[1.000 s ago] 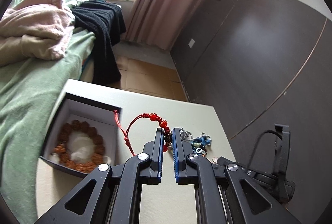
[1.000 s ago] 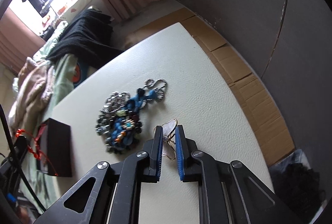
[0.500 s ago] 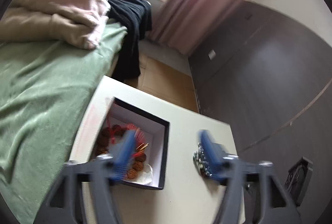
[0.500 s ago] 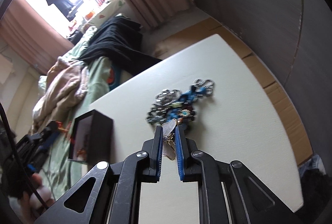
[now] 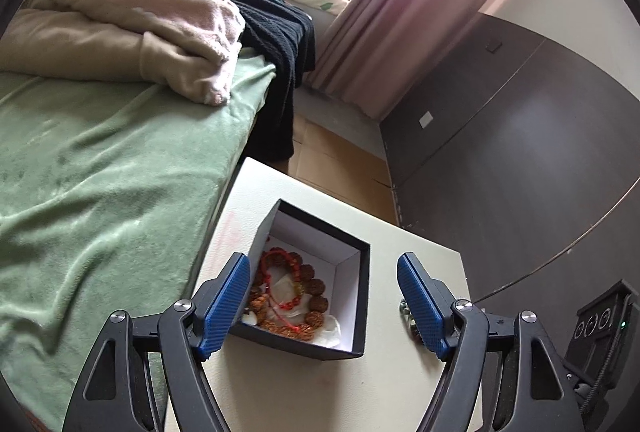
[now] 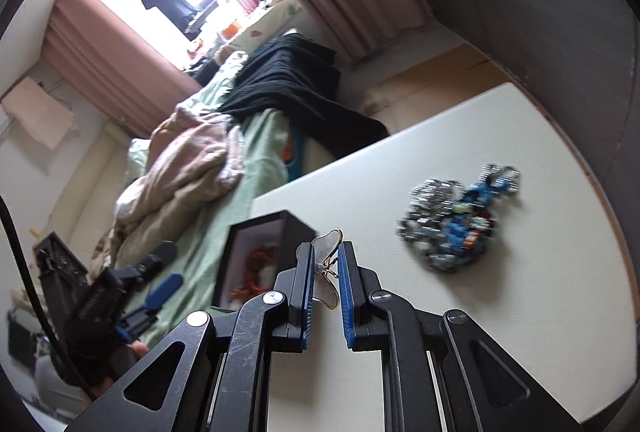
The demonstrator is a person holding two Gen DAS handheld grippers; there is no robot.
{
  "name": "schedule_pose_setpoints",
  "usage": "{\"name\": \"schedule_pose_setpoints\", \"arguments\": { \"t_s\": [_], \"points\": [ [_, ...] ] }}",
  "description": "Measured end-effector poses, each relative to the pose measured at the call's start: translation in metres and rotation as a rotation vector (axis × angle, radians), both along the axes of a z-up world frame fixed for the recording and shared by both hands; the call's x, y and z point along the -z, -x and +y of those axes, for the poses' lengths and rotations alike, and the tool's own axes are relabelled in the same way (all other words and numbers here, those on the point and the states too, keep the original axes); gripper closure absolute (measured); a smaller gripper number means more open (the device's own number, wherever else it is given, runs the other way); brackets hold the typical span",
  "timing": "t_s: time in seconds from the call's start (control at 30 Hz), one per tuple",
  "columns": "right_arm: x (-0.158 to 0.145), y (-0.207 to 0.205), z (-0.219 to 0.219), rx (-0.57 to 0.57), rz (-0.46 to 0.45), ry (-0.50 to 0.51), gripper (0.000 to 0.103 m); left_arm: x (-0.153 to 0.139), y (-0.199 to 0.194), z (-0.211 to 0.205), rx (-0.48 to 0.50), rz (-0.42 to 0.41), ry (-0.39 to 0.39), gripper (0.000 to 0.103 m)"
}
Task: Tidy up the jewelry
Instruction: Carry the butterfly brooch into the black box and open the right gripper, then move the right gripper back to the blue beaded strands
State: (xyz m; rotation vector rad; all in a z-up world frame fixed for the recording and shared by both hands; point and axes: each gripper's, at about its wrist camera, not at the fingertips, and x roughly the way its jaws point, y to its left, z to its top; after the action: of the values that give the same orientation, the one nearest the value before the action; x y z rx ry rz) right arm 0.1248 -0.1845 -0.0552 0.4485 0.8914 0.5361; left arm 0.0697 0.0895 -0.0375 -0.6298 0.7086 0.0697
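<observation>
left gripper [image 5: 324, 306]: fingers wide apart, holding nothing | right gripper [image 6: 325, 274]: fingers clamp, seemingly, butterfly earring [image 6: 327, 247]

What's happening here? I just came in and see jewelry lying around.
A person is sorting jewelry with two handheld grippers. The left gripper hangs open over the black box, where a red cord bracelet lies on a brown bead bracelet. The right gripper pinches a butterfly-shaped piece beside the box. A tangled pile of blue and silver jewelry waits on the white table.
</observation>
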Motion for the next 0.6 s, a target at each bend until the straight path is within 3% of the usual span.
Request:
{"name": "schedule_pose_setpoints", "arguments": {
  "t_s": [0.4, 0.47, 0.5, 0.53, 0.57, 0.6],
  "points": [
    [-0.025, -0.009, 0.071, -0.109, -0.032, -0.032, 0.089, -0.004, 0.019, 0.019, -0.065, -0.009, 0.017, 0.026],
    [-0.025, -0.01, 0.082, -0.128, -0.044, -0.05, 0.085, -0.003, 0.02, 0.022, -0.07, -0.011, 0.023, 0.026],
    [-0.024, -0.011, 0.09, -0.162, -0.064, -0.063, 0.076, -0.003, 0.021, 0.023, -0.074, -0.01, 0.023, 0.026],
    [-0.022, -0.011, 0.093, -0.18, -0.068, -0.062, 0.043, -0.003, 0.021, 0.025, -0.078, -0.006, 0.019, 0.026],
    [-0.018, -0.011, 0.096, -0.189, -0.069, -0.056, 0.023, -0.002, 0.021, 0.025, -0.079, -0.005, 0.016, 0.026],
    [-0.012, -0.009, 0.093, -0.16, -0.078, -0.046, 0.023, -0.002, 0.021, 0.025, -0.079, -0.005, 0.013, 0.026]
  ]
}}
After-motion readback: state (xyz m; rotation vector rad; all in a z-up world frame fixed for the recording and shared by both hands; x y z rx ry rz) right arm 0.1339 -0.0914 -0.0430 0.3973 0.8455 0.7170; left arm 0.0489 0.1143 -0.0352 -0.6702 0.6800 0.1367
